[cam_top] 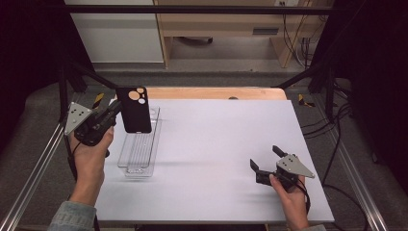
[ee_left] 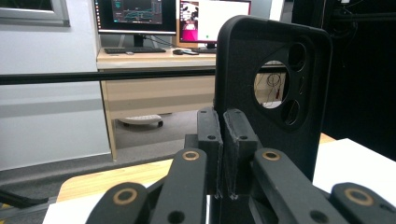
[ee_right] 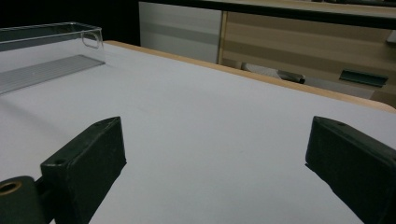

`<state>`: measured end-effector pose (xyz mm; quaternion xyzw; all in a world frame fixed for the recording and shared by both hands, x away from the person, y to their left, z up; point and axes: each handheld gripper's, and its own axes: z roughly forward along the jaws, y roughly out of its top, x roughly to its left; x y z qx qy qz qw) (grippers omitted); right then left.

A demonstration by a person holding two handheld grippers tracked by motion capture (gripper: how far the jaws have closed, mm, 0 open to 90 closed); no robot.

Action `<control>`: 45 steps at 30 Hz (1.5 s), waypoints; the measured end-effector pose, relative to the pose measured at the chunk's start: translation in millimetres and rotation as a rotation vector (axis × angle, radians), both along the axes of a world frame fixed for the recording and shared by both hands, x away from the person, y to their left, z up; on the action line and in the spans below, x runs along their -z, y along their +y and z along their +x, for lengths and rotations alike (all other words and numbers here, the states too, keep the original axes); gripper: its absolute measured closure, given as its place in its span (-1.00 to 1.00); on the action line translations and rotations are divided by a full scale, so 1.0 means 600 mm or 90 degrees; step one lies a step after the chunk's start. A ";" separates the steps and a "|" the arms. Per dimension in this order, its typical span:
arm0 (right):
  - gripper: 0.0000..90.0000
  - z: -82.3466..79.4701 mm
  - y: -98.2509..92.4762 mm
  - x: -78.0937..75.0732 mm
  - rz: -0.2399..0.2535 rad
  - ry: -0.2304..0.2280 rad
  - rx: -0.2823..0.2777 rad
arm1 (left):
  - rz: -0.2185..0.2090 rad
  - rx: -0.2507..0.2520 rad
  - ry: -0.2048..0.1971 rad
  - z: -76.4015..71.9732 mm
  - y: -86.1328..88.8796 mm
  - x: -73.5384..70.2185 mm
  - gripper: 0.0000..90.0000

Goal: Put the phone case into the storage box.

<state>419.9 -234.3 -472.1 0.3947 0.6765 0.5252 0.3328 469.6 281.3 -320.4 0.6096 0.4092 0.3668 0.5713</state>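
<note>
A black phone case (cam_top: 135, 109) with round camera cut-outs hangs upright above the clear plastic tray (cam_top: 140, 144) at the table's left. My left gripper (cam_top: 114, 109) is shut on the case's left edge. In the left gripper view the jaws pinch the lower edge of the case (ee_left: 271, 88), and the fingertips (ee_left: 239, 135) stand almost together. My right gripper (cam_top: 265, 159) rests low near the table's front right, open, with nothing between its fingers (ee_right: 88, 163). The tray's corner (ee_right: 91, 37) shows at the top left of the right gripper view.
A white mat (cam_top: 216, 144) covers the table. A wooden strip (cam_top: 216, 93) runs along the far edge. A black frame bar (cam_top: 192, 8) crosses overhead at the back. Beyond it stands a desk with monitors (ee_left: 135, 16). Cables hang at the right (cam_top: 337, 125).
</note>
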 end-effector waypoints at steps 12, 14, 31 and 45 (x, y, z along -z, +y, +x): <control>-0.89 0.000 -0.001 0.001 0.001 0.001 -0.001 | 0.006 -0.001 0.004 0.003 0.003 0.001 0.91; -0.89 0.000 0.000 0.001 0.001 0.000 -0.002 | 0.004 -0.003 0.003 0.004 0.003 0.000 0.91; -0.89 0.000 -0.001 0.001 0.003 -0.002 -0.002 | 0.019 -0.008 0.004 0.020 -0.003 0.001 0.91; -0.89 0.000 0.001 0.001 0.022 -0.010 -0.003 | 0.024 -0.014 0.015 0.053 -0.011 0.008 0.91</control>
